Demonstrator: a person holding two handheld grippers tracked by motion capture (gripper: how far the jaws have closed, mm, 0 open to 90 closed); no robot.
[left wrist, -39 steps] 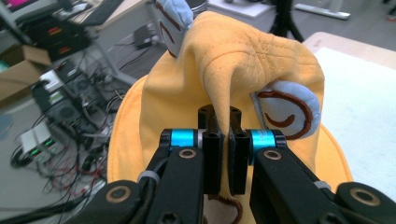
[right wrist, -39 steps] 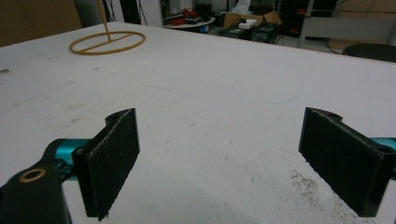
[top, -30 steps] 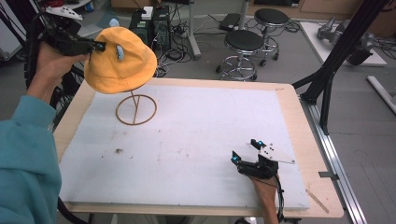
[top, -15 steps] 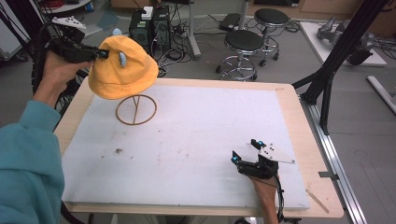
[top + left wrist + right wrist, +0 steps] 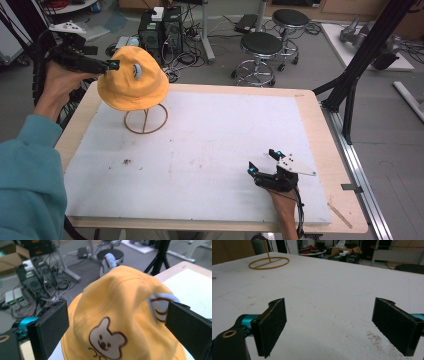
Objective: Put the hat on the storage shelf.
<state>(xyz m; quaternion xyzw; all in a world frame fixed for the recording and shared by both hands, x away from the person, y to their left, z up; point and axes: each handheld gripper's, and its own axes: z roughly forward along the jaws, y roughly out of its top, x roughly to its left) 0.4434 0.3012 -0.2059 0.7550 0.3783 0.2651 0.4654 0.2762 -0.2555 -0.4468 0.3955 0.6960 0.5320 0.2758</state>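
Note: your left gripper (image 5: 117, 322), jaws spread, straddles the soft, light bucket hat (image 5: 132, 80); pinch its floppy brim. Your right gripper (image 5: 264, 162) rests open.

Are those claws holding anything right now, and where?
Nothing is held. The left gripper stands open around the hat; the right gripper is open over the table.

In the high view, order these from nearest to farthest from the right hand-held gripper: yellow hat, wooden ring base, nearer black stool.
From the right hand-held gripper, at the table's near right:
1. Wooden ring base, far left on the white mat.
2. Yellow hat, above that base.
3. Nearer black stool, on the floor beyond the table.
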